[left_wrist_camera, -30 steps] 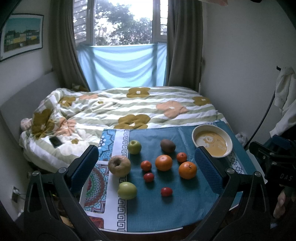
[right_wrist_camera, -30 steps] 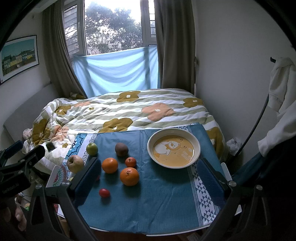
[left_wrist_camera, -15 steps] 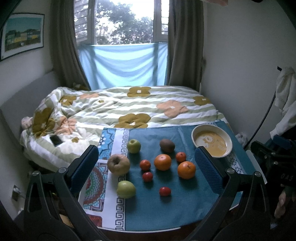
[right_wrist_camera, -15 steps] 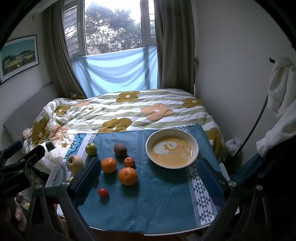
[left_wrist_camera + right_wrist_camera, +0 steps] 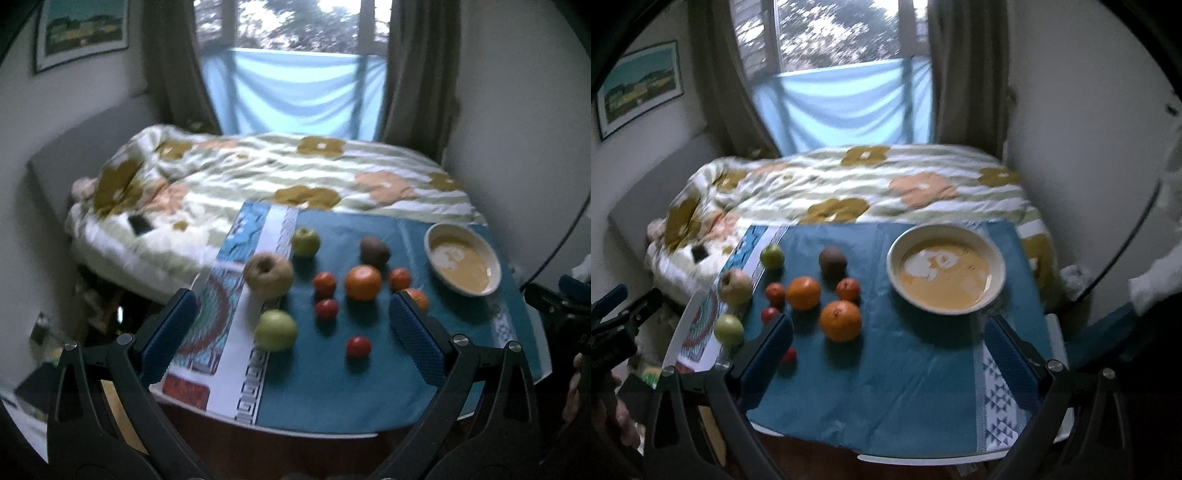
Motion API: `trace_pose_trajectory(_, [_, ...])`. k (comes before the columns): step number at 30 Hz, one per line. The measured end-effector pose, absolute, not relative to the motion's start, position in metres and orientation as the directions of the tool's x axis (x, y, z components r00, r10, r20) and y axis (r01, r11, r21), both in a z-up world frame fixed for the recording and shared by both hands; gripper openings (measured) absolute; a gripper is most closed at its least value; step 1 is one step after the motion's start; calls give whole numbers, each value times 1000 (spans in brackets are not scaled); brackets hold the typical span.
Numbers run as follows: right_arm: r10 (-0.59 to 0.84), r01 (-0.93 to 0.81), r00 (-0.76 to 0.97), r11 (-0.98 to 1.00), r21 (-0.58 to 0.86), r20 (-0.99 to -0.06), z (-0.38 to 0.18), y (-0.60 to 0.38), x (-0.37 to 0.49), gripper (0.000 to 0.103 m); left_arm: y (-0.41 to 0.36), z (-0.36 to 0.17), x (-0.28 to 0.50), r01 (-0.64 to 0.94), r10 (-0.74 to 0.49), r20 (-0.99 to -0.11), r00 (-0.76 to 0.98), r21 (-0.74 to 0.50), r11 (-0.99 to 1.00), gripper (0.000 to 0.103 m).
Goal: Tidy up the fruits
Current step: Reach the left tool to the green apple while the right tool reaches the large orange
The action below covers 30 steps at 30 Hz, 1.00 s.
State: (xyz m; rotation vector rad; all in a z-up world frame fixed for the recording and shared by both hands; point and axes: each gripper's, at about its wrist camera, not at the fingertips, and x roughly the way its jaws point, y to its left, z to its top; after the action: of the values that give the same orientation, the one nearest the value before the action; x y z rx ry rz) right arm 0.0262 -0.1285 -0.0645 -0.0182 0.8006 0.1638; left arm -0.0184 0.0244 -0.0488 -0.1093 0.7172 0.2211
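Note:
Several fruits lie on a teal tablecloth [image 5: 332, 387]: a brownish apple [image 5: 269, 274], two green apples [image 5: 275, 329] [image 5: 305, 242], oranges [image 5: 362, 282] [image 5: 840, 319], a kiwi [image 5: 374, 251] and small red tomatoes [image 5: 358, 346]. A cream bowl with a yellow inside [image 5: 945, 274] stands at the right and holds no fruit. My left gripper [image 5: 291, 338] is open and empty above the near left fruits. My right gripper [image 5: 886, 354] is open and empty above the cloth, in front of the bowl.
A bed with a flowered quilt [image 5: 295, 173] lies right behind the table, with a dark phone [image 5: 139, 224] on it. The table's front edge [image 5: 295, 430] is close to me. Walls stand left and right, a curtained window at the back.
Both grippers have moved forward and down toward the table, so fruits and bowl look larger. The left view has swung to the left. Both stay open.

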Motion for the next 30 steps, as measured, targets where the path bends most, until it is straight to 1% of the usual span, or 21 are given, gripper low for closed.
trace_pose_trajectory(4, [201,-225,621,972,73,-758,-102,-119,43,103,31,-79,-20,-290,198,-696,690,-14,957,103])
trace_pose_trajectory(11, [228,-262,569,961,88,-790,-140,-95,67,103,44,-130,-3,-300,196,-751,630,-3,954,103])
trace_pose_trajectory(20, [208,-236,523,967,94,-827,-185,-64,94,103,59,-184,32,-258,134,-803,581,-26,966,103])
trace_pose_trajectory(26, [178,-193,508,977,90,-843,-203,-56,110,103,59,-208,48,-222,92,-829,552,-39,974,103])
trace_pose_trajectory(30, [162,-174,498,981,84,-852,-211,-54,118,103,57,-215,58,-201,85,-839,537,-29,979,103])
